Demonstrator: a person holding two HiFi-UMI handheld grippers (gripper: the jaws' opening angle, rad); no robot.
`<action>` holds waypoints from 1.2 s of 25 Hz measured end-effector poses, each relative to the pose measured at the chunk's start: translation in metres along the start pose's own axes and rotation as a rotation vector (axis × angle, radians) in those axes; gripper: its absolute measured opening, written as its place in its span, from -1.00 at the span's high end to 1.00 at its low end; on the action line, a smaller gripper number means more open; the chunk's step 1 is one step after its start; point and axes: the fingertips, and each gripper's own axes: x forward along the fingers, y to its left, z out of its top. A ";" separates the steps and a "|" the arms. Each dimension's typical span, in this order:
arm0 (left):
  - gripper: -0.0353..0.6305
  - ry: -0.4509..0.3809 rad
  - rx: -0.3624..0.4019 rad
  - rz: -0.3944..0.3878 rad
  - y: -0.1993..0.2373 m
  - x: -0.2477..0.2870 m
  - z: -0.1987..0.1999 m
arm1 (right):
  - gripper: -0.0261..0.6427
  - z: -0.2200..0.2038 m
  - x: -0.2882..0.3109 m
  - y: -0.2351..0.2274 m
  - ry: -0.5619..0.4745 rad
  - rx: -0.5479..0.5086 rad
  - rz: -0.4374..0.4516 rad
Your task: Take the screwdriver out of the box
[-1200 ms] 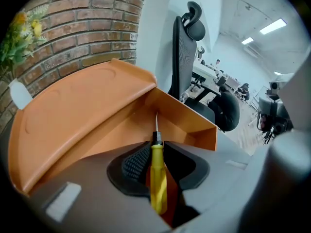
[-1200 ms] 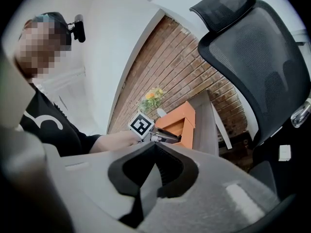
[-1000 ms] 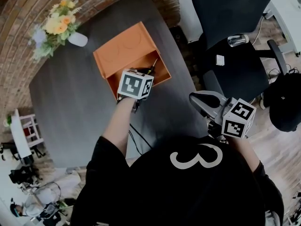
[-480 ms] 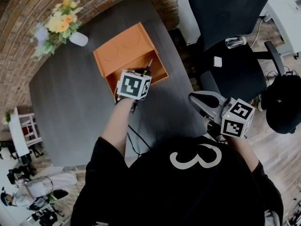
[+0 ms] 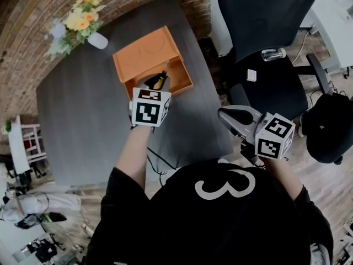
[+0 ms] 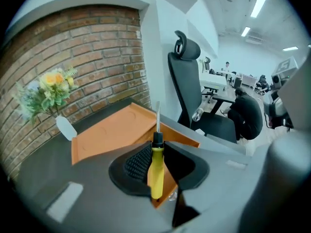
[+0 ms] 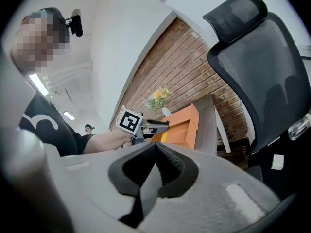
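The screwdriver (image 6: 156,171) has a yellow handle, a black collar and a thin metal shaft that points up. My left gripper (image 6: 158,165) is shut on its handle and holds it above the open orange box (image 6: 114,132). In the head view the left gripper (image 5: 159,81) hangs over the near half of the box (image 5: 144,53), with the screwdriver (image 5: 160,82) at its tip. My right gripper (image 5: 233,115) hovers off the table's right side, shut on nothing. The right gripper view shows the left gripper (image 7: 151,123) in front of the box (image 7: 183,124).
The dark grey table (image 5: 88,115) holds a white vase of flowers (image 5: 83,26) at its far left corner. A black office chair (image 5: 265,48) stands right of the table, close to my right gripper. A brick wall (image 6: 87,47) runs behind the table.
My left gripper has risen with the screwdriver, lifting it up from the box's opening. The right gripper has barely shifted.
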 end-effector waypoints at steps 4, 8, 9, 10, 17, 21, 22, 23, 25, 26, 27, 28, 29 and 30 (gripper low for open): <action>0.60 -0.155 -0.032 0.067 -0.006 -0.047 0.027 | 0.92 0.008 -0.016 0.014 -0.035 -0.025 0.045; 0.60 -0.289 -0.075 0.082 -0.027 -0.102 0.046 | 0.92 0.018 -0.034 0.029 -0.083 -0.054 0.074; 0.60 -0.314 -0.087 0.074 -0.036 -0.116 0.048 | 0.92 0.019 -0.040 0.034 -0.097 -0.068 0.080; 0.60 -0.339 -0.102 0.060 -0.046 -0.128 0.049 | 0.92 0.020 -0.045 0.040 -0.107 -0.087 0.087; 0.60 -0.469 -0.293 -0.091 -0.125 -0.205 0.030 | 0.92 0.014 -0.079 0.088 -0.132 -0.238 0.125; 0.60 -0.509 -0.368 -0.137 -0.166 -0.235 0.019 | 0.92 0.011 -0.094 0.110 -0.123 -0.264 0.173; 0.60 -0.519 -0.378 -0.147 -0.175 -0.242 0.017 | 0.92 0.009 -0.096 0.115 -0.117 -0.274 0.181; 0.60 -0.529 -0.386 -0.158 -0.183 -0.248 0.014 | 0.92 0.006 -0.098 0.121 -0.112 -0.285 0.186; 0.60 -0.553 -0.400 -0.174 -0.196 -0.261 0.009 | 0.92 0.000 -0.102 0.132 -0.102 -0.303 0.197; 0.60 -0.565 -0.407 -0.177 -0.201 -0.267 0.007 | 0.92 -0.003 -0.103 0.137 -0.097 -0.310 0.203; 0.60 -0.577 -0.414 -0.177 -0.206 -0.273 0.004 | 0.92 -0.005 -0.104 0.142 -0.092 -0.319 0.210; 0.60 -0.585 -0.419 -0.175 -0.209 -0.277 0.001 | 0.92 -0.008 -0.105 0.146 -0.087 -0.327 0.217; 0.60 -0.590 -0.424 -0.175 -0.213 -0.281 -0.001 | 0.92 -0.010 -0.106 0.150 -0.084 -0.336 0.221; 0.60 -0.594 -0.429 -0.176 -0.216 -0.284 -0.004 | 0.92 -0.011 -0.108 0.154 -0.083 -0.344 0.223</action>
